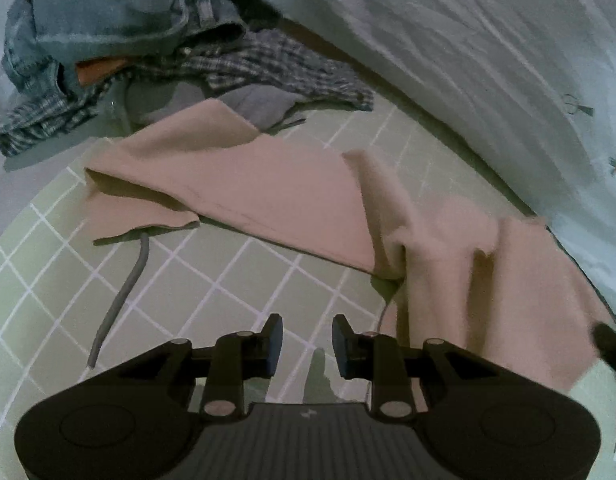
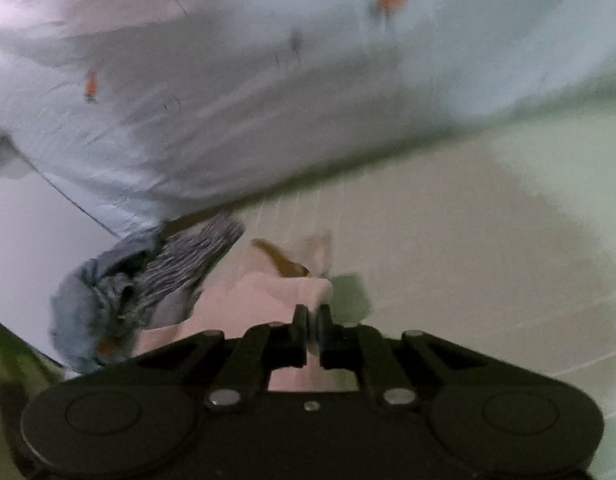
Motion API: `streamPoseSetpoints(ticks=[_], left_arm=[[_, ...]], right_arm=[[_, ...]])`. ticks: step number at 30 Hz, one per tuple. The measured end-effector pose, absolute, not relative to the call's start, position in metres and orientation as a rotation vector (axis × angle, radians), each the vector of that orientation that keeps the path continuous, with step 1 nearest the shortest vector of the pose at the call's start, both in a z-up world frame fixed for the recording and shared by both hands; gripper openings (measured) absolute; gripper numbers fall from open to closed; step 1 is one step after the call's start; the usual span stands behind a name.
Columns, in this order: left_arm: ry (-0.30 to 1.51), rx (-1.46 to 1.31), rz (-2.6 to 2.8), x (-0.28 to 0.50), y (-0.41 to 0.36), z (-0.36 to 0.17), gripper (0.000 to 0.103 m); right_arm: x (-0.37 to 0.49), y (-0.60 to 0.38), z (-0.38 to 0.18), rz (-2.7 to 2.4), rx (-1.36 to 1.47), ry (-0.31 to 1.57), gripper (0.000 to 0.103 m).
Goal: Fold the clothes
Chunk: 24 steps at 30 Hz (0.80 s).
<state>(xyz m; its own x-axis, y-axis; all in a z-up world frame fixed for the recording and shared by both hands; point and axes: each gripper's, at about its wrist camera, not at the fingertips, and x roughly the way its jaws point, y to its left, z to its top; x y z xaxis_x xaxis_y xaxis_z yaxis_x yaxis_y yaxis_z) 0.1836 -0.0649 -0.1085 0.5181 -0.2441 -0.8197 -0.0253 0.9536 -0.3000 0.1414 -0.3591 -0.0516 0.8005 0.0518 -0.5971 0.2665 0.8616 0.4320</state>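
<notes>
A pink garment [image 1: 268, 188] lies half spread on a green checked sheet [image 1: 212, 280], one end rumpled and lifted at the right, so the folding looks barely begun. The right gripper [image 2: 313, 326] has its jaws pinched on a corner of the pink cloth; the left gripper [image 1: 307, 344] hovers over bare sheet, jaws part spread and empty. A pile [image 1: 120, 52] of denim and plaid waits behind (untouched, by the look of it). Only the left view shows the garment's full lie and a grey cord [image 1: 120, 300]; only the right, blurred, shows the grip itself.
</notes>
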Motion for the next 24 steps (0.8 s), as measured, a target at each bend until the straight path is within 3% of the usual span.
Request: streamPoseSetpoints(ticks=[6, 11, 13, 15, 20, 24], left_arm=[[1.008, -0.259, -0.148, 0.142, -0.075, -0.105, 0.034], [1.061, -0.283, -0.145, 0.116, -0.093, -0.119, 0.035], [1.081, -0.291, -0.141, 0.110, -0.103, -0.122, 0.036], [1.088, -0.292, -0.142, 0.107, -0.114, -0.123, 0.047], [1.080, -0.272, -0.172, 0.125, -0.144, -0.119, 0.053], [1.049, -0.215, -0.246, 0.158, -0.182, -0.106, 0.068]], right_arm=[[0.050, -0.368, -0.012, -0.339, 0.262, 0.527, 0.005], [0.023, -0.408, -0.045, -0.362, 0.382, 0.743, 0.006], [0.017, -0.421, -0.043, -0.380, 0.395, 0.739, 0.011], [0.011, -0.434, -0.038, -0.402, 0.389, 0.716, 0.042], [0.023, -0.462, -0.040, -0.470, 0.451, 0.720, 0.049], [0.041, -0.484, -0.054, -0.521, 0.508, 0.754, 0.058]])
